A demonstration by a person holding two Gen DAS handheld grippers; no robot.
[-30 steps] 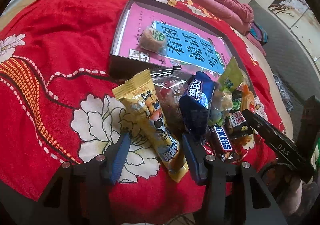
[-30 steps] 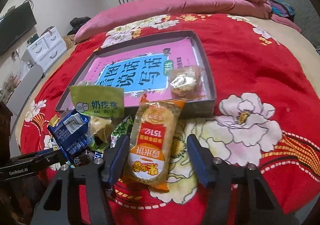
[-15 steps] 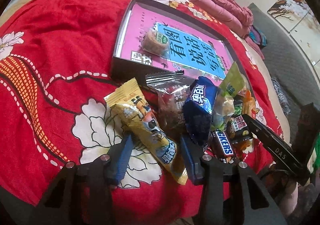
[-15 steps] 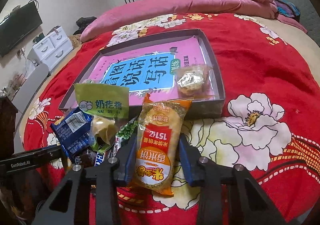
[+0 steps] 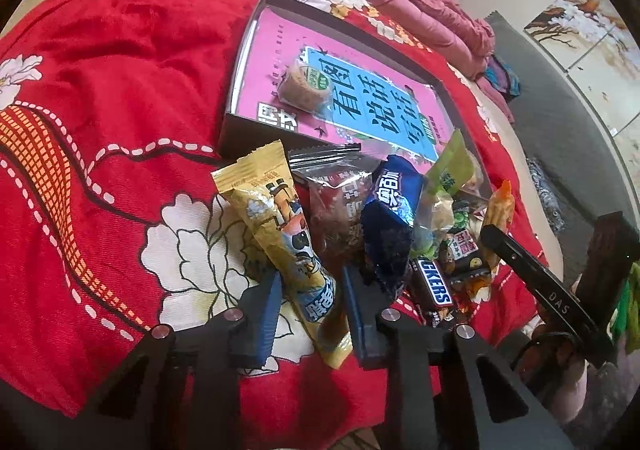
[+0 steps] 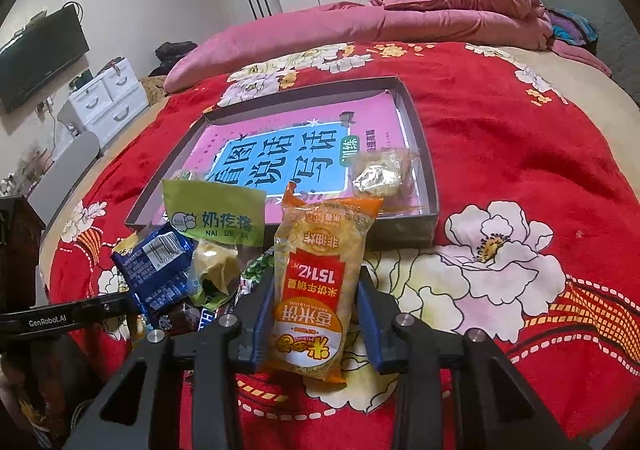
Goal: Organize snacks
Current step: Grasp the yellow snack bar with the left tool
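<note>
Bedspread (image 5: pixel 112 98) in red florals carried a dark tray (image 6: pixel 424 186) at twelve o'clock. Snacks lay piled just before it. Right gripper (image 6: pixel 316 314) clenched the orange rice-cracker pack (image 6: pixel 316 282); left gripper (image 5: pixel 308 310) pinched the yellow stick pack (image 5: pixel 280 234).

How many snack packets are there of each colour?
Yellow: 1, long packet
Orange: 1, rice cracker packet
Blue: 1, blue packet
Green: 1, green packet
Clear: 2, wrapped cake, reddish packet
Dark: 2, Snickers bar, small dark packet
Total: 8 that are distinguishable; the pile may hide more.
</note>
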